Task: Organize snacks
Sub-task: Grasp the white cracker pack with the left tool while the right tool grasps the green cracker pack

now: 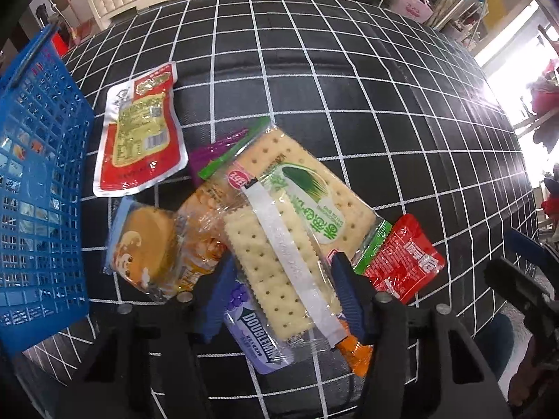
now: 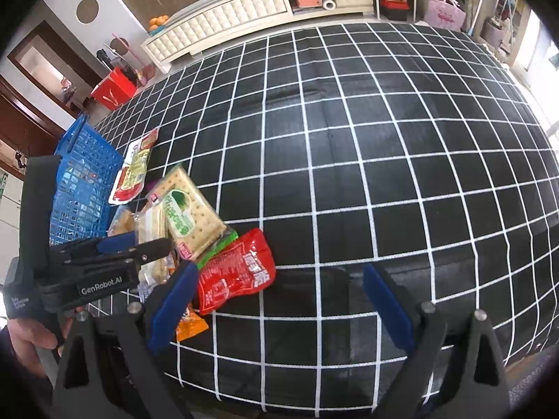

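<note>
Two grippers: the left gripper (image 1: 283,289) has its blue pads spread to either side of the cracker pack (image 1: 293,223), not yet pinched on it; the right gripper (image 2: 279,300) hangs with its jaws wide apart over bare cloth, holding nothing.
Key relation: the cracker pack lies straight ahead of the left gripper, on top of the heap, its long axis running away from the fingers and slanting left.
Nearer hand: the left, by my judgement; the right gripper sits just right of the heap, its left pad beside the red sachet (image 2: 234,272).
Basket: one blue basket (image 1: 38,181), at the left edge of the checked table (image 1: 349,70), just beside the heap.
Snacks counted: seven visible outside the basket: cracker pack, red sachet, red-and-yellow pouch (image 1: 139,132), cake pack (image 1: 146,244), gum pack (image 1: 255,335), orange packet (image 1: 356,349), purple-and-green wrapper (image 1: 223,150). Others may be buried.
Basket contents: packets show through the mesh; their number cannot be told.
</note>
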### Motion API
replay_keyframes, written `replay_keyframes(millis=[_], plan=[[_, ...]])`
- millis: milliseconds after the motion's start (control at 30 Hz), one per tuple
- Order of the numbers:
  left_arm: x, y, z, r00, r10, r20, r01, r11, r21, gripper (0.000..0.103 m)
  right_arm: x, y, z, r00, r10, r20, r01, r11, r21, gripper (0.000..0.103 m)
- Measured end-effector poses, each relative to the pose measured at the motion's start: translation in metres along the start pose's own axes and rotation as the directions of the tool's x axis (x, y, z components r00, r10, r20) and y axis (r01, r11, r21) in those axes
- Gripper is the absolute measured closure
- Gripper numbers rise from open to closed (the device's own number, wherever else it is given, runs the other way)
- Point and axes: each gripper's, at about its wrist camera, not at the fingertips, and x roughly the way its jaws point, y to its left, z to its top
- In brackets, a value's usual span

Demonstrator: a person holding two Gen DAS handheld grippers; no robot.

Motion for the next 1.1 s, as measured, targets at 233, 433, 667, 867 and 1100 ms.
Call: replay_keyframes(millis=[233, 433, 667, 867, 1100], plan=[[-0.044, 0.016, -0.011, 0.993, -0.003, 0.119, 0.001, 1.0, 0.017, 0.054, -0.006, 0.021, 0.008, 1.0, -0.021, 0.016, 0.022, 0.998, -0.054, 0.006], [-0.079, 0.022, -0.022, 0.977, 0.045, 0.207, -0.061, 0.995, 0.074, 0.055, 0.0, 0.048, 0.019, 0.999, -0.036, 0.035, 0.04, 0.988, -0.15, 0.006], [-0.092, 0.038, -0.029, 0.973, 0.056, 0.224, -0.07, 0.996, 0.055, 0.055, 0.034, 0.091, 0.027, 0.999, -0.045, 0.0, 0.042, 0.939, -0.342, 0.008], [-0.083, 0.043, -0.035, 0.977, 0.069, 0.203, -0.085, 0.994, 0.07, 0.055, 0.068, 0.108, 0.028, 0.997, -0.05, -0.052, 0.025, 0.914, -0.406, 0.012], [-0.068, 0.04, -0.033, 0.978, 0.095, 0.187, -0.117, 0.987, 0.109, 0.055, 0.101, 0.114, 0.035, 0.992, -0.074, -0.1, 0.024, 0.904, -0.427, 0.013]])
